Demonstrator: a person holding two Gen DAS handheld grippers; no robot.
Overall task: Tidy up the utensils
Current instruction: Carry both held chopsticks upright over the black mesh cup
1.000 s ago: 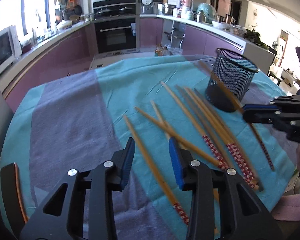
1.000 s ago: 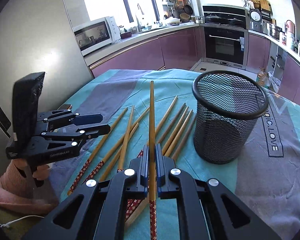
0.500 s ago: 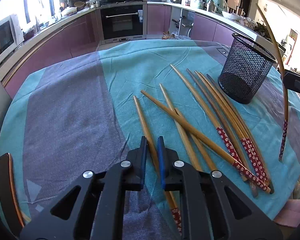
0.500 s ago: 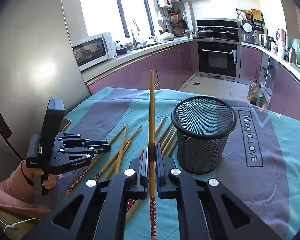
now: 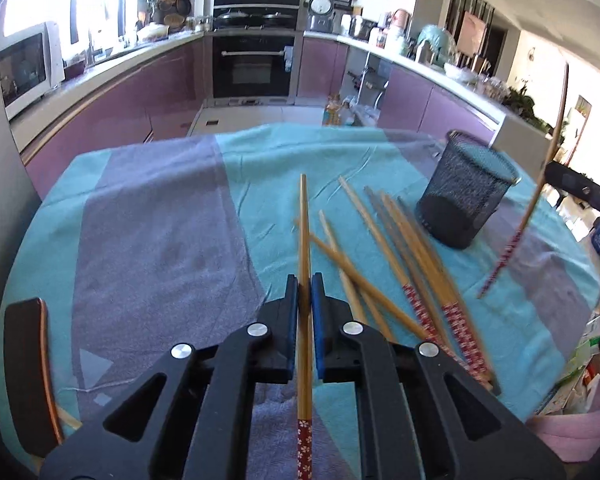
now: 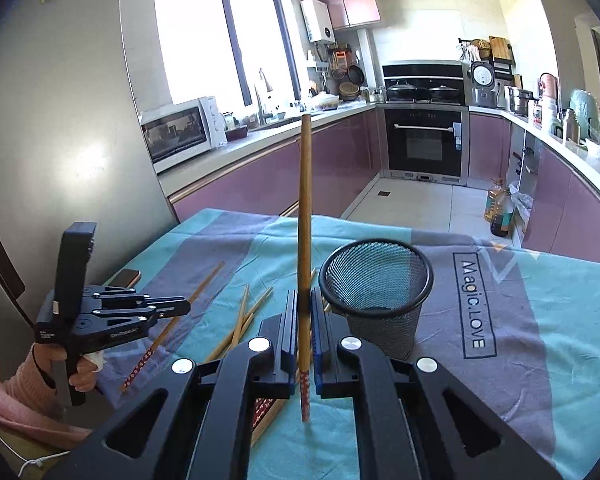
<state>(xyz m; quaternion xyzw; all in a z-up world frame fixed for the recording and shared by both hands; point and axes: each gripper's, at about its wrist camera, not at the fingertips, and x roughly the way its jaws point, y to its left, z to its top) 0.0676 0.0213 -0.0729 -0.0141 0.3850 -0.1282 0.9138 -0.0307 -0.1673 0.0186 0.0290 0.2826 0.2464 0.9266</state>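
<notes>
My left gripper (image 5: pixel 305 284) is shut on a wooden chopstick (image 5: pixel 304 248) with a red flowered end, lifted a little off the cloth and pointing forward. From the right wrist view the left gripper (image 6: pixel 180 305) shows at the left with that chopstick (image 6: pixel 188 304) in it. My right gripper (image 6: pixel 305 300) is shut on another chopstick (image 6: pixel 305 208), held up in the air just left of the black mesh cup (image 6: pixel 376 296). In the left wrist view this chopstick (image 5: pixel 540 184) hangs right of the mesh cup (image 5: pixel 466 196). Several chopsticks (image 5: pixel 396 256) lie loose on the cloth.
A teal and purple cloth (image 5: pixel 148 232) covers the round table. A phone (image 6: pixel 125 278) lies near the table's left edge, with a dark chair back (image 5: pixel 28 364) beside it. A hand in a pink sleeve (image 6: pixel 24 380) holds the left gripper. Kitchen counters and an oven (image 6: pixel 424 140) stand beyond.
My left gripper has shut on a chopstick and raised it off the cloth. My right gripper has lifted its chopstick higher, from over the pile to beside the mesh cup.
</notes>
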